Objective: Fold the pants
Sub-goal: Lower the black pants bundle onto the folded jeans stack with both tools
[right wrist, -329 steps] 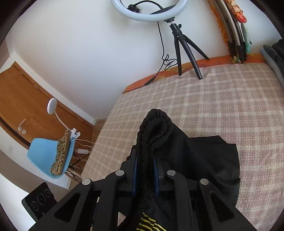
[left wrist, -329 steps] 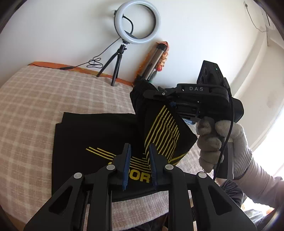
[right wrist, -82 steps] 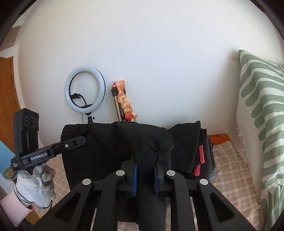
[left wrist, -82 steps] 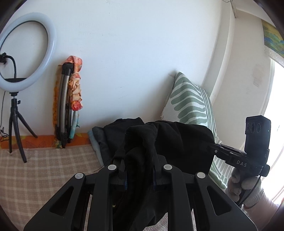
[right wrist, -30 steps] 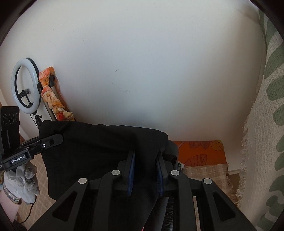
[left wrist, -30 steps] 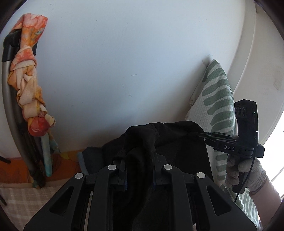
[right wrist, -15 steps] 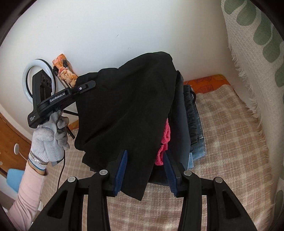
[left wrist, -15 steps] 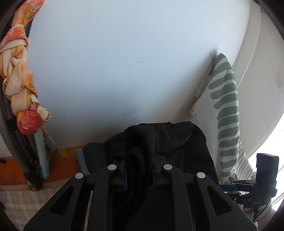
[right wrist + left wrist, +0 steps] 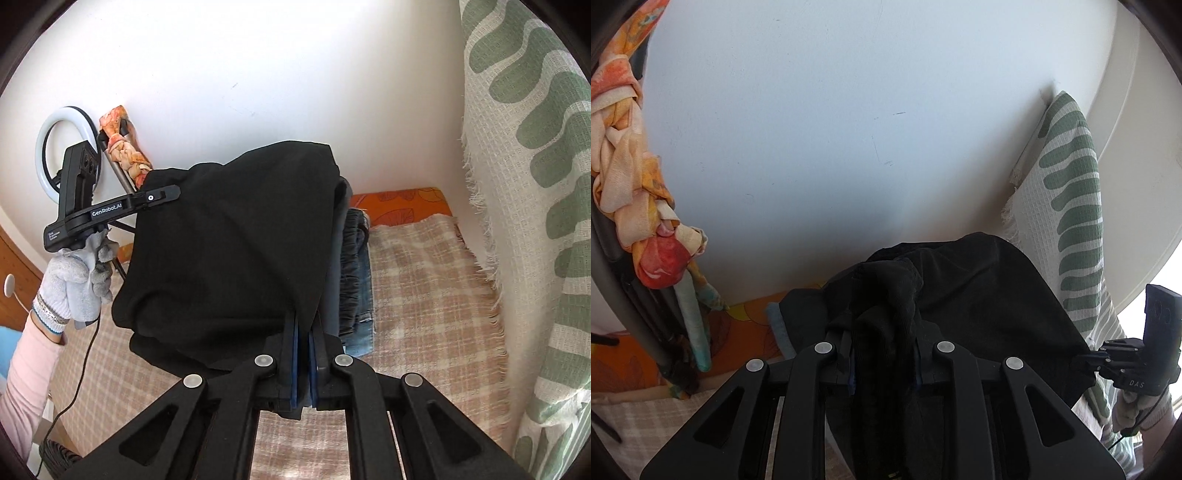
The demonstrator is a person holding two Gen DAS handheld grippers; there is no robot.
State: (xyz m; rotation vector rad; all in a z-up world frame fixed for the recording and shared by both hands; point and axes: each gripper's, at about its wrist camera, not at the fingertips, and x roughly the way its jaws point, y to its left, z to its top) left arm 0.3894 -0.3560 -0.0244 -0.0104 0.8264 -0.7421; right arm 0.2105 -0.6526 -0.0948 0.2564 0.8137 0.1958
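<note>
The folded black pants (image 9: 236, 236) hang over a stack of folded clothes (image 9: 351, 266) at the far end of the bed, by the wall. My left gripper (image 9: 884, 354) is shut on a bunched edge of the pants (image 9: 979, 295); it also shows in the right wrist view (image 9: 162, 194) at the pants' upper left corner. My right gripper (image 9: 303, 332) is shut on the pants' lower near edge. It also appears in the left wrist view (image 9: 1086, 356), at the right edge of the pants.
A green-patterned white pillow (image 9: 535, 184) leans against the wall to the right. A checked bed cover (image 9: 424, 295) lies below. A ring light (image 9: 59, 147) and a scarf-wrapped pole (image 9: 635, 184) stand to the left by the white wall.
My right gripper, open half a second ago, has closed on the pants' lower edge. The left gripper has kept its hold and barely moved.
</note>
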